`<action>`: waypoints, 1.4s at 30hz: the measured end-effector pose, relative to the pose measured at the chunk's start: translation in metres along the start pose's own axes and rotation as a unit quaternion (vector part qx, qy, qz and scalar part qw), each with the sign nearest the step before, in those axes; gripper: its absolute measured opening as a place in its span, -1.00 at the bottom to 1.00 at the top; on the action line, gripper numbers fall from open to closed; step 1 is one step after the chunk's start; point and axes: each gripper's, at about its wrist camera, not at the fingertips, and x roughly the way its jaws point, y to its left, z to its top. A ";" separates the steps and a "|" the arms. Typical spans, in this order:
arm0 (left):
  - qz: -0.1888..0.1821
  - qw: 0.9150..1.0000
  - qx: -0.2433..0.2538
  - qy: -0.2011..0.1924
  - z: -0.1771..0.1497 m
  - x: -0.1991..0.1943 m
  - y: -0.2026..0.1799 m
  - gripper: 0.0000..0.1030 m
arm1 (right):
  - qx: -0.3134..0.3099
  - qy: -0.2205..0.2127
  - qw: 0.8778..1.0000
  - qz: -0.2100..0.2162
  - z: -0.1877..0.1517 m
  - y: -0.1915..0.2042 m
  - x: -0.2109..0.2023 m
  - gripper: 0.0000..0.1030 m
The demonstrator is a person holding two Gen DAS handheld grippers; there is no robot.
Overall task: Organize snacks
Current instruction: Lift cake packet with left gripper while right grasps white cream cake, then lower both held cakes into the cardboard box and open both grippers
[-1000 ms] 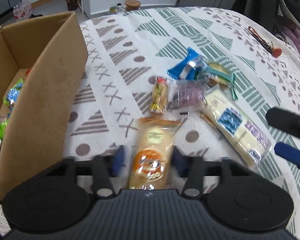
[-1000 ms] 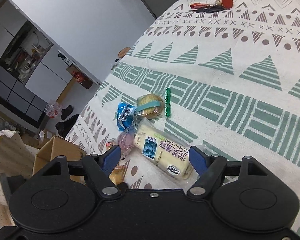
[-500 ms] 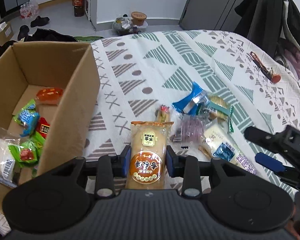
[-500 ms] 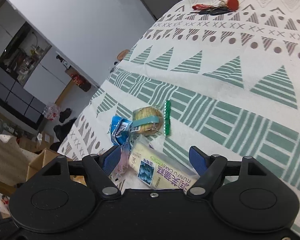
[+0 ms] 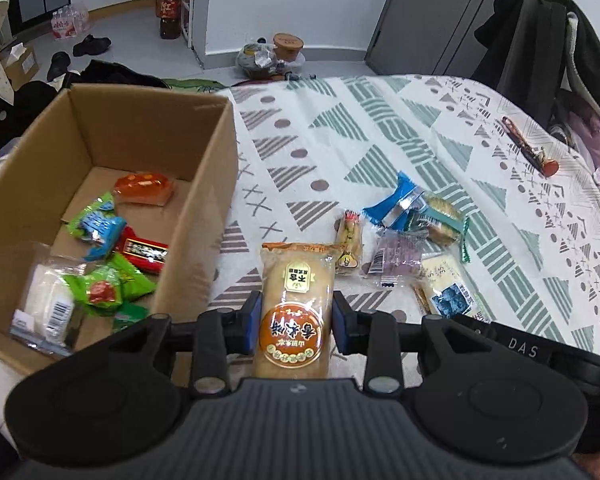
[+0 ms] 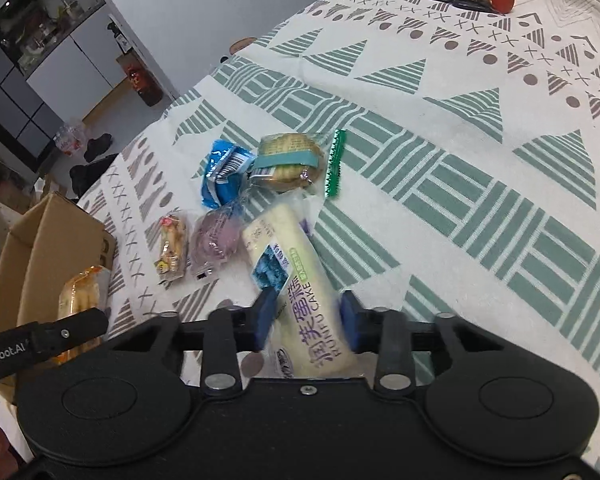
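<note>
In the box (image 5: 204, 168), at the left of the worktop (image 5: 380, 140), six or so packets already lie: an orange one, green ones, a red one and a clear white one. The left claw (image 5: 293, 320) is closed on a bun pack (image 5: 296, 304) with an orange label, held beside the box wall and seemingly off the cloth, so it is judged to be next in. The right claw (image 6: 306, 316) sits narrow around the cake pack (image 6: 296, 280); its pads flank the wrapper closely, but whether they press it cannot be told. Five packs are left on the cloth counting that one: a blue packet (image 6: 220, 172), a biscuit pack (image 6: 288, 160), a purple packet (image 6: 216, 240) and a small stick pack (image 6: 172, 248), all lying close together. The task looks a little past halfway.

The worktop wears a white cloth with green and brown shapes; keys (image 5: 528, 148) lie well apart at its far side. Beyond, the grey floor holds shoes, bottles and a bag, with dark coats hanging at right.
</note>
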 end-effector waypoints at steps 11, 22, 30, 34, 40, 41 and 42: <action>0.003 0.999 0.001 -0.037 0.003 -0.043 0.010 -0.33 | 0.027 -0.043 0.998 0.035 -0.005 0.007 -0.039 -0.69; 0.012 0.998 -0.002 -0.063 0.004 -0.074 0.019 -0.33 | 0.059 -0.073 0.991 0.090 -0.009 0.011 -0.063 -0.70; 0.024 0.997 -0.010 -0.078 0.010 -0.089 0.035 -0.33 | 0.061 -0.093 0.986 0.125 -0.007 0.030 -0.074 -0.70; 0.029 0.996 -0.017 -0.084 0.015 -0.094 0.046 -0.33 | 0.059 -0.097 0.984 0.139 -0.006 0.041 -0.076 -0.70; 0.033 0.995 -0.030 -0.091 0.024 -0.098 0.066 -0.33 | 0.050 -0.110 0.979 0.165 -0.005 0.063 -0.083 -0.70; 0.033 0.995 -0.032 -0.092 0.026 -0.099 0.070 -0.33 | 0.049 -0.111 0.978 0.169 -0.005 0.067 -0.083 -0.70; 0.033 0.995 -0.034 -0.093 0.027 -0.099 0.073 -0.33 | 0.048 -0.112 0.978 0.172 -0.005 0.071 -0.083 -0.70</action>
